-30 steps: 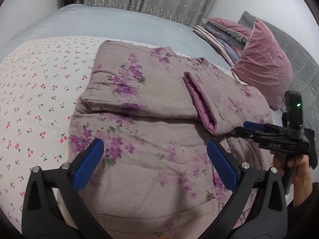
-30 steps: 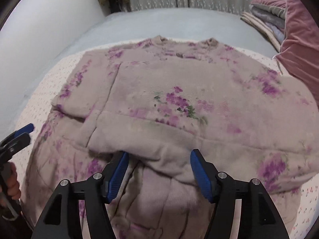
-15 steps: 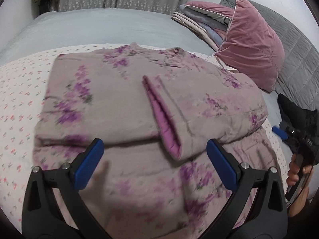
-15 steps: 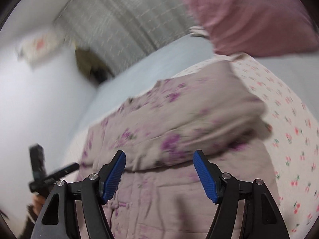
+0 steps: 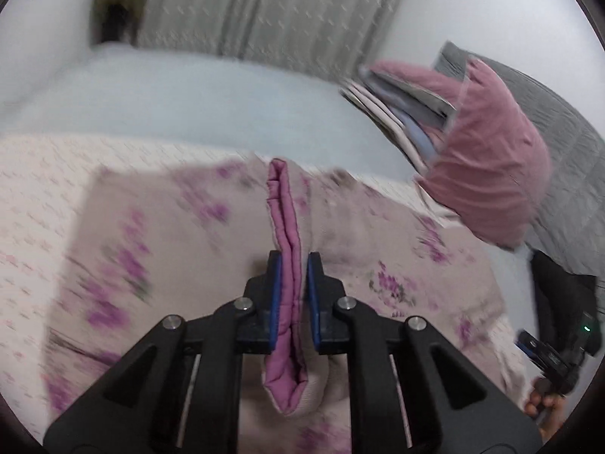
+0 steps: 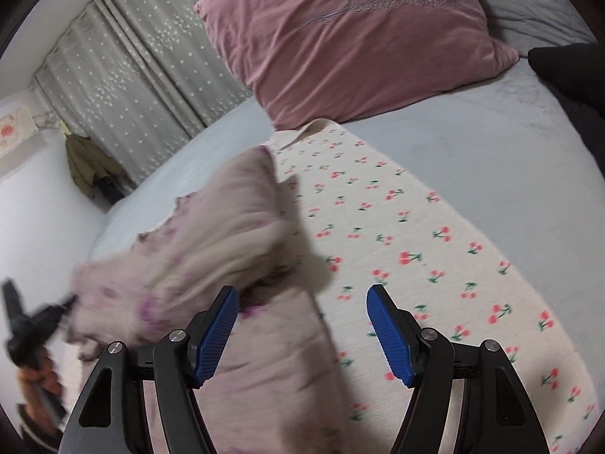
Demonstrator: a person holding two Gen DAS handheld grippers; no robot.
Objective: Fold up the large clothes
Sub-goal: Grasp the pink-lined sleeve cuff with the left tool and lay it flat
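Since a second ago the left gripper point(image 5: 291, 295) has closed on the folded sleeve cuff point(image 5: 289, 265) of the floral padded jacket point(image 5: 378, 265) lying mid-bed; the right gripper point(image 6: 302, 336), jaws apart and empty, has swung to the jacket's right edge. Sleeve-folding is apparently under way, though blur hampers the view; next, carry the cuff across.

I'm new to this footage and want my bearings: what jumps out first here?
In the left wrist view, the left gripper is shut on the pink-lined sleeve cuff of the floral padded jacket, which lies on the cherry-print sheet. A big pink velvet pillow sits at the head of the bed. The right gripper hangs open at the jacket's edge, gripping nothing.
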